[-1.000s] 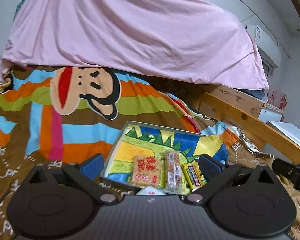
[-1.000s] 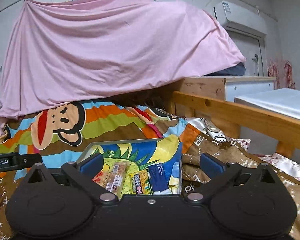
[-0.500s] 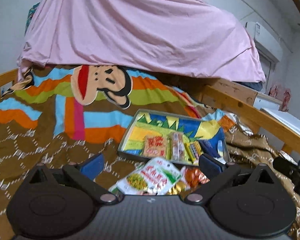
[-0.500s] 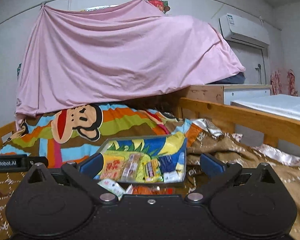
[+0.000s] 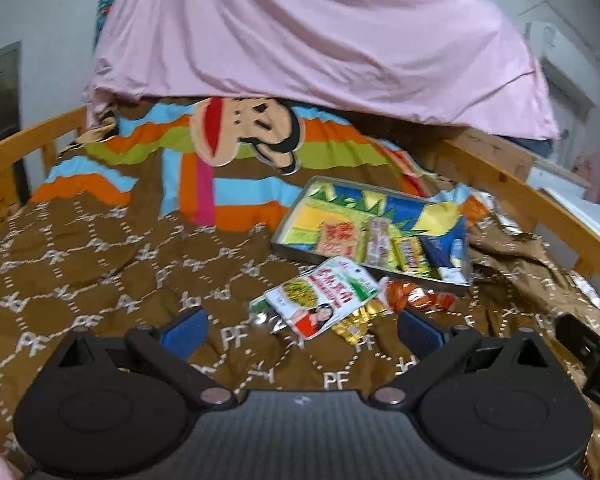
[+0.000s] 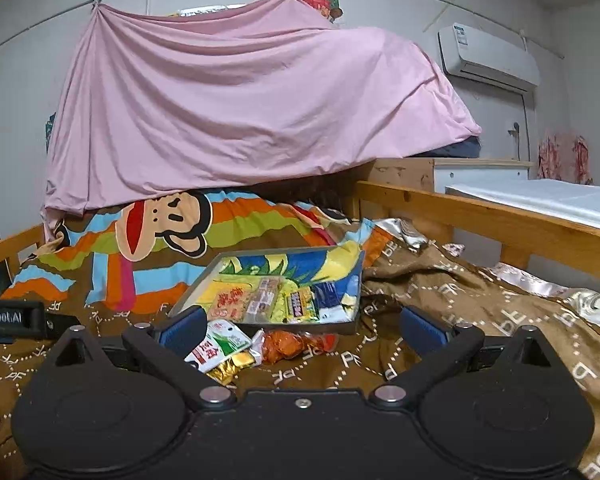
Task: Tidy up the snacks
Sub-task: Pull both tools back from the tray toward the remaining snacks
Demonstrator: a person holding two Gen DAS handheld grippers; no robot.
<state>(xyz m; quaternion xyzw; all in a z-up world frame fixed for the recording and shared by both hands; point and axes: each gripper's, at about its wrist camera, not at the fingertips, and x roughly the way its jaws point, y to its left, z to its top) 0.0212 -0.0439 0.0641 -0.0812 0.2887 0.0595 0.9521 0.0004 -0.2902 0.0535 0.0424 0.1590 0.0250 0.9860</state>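
Both grippers have drawn back from the tray (image 5: 296, 222) over the past second, widening the view until a heap of loose packets on the brown bedspread (image 5: 100, 264) appears in front of it. Left gripper (image 5: 300, 326) and right gripper (image 6: 300, 326) each hang above the bed with jaws spread wide apart, holding nothing. Inside the dinosaur-print tray, four or so snacks lie side by side along its near edge, among them a red-lettered cracker pack (image 5: 334, 236) and a yellow bar (image 5: 410, 254). Just outside the tray's near wall lie a white-and-green pouch (image 5: 320, 300), gold-foil pieces (image 5: 356, 322) partly tucked under it, and an orange wrapper (image 5: 416, 298); these appear to be what remains to sort. Judging from this layout, the trouble ahead is the overlap: closing on the flat pouch could drag the foil pieces along or pinch a fold of quilt, since the soft bedding gives under pressure. A slick wrapper might also slide out of the grip on the way over the tray's rim, and the tray, resting on uneven covers near a crumpled ridge, could tip or shift if nudged.
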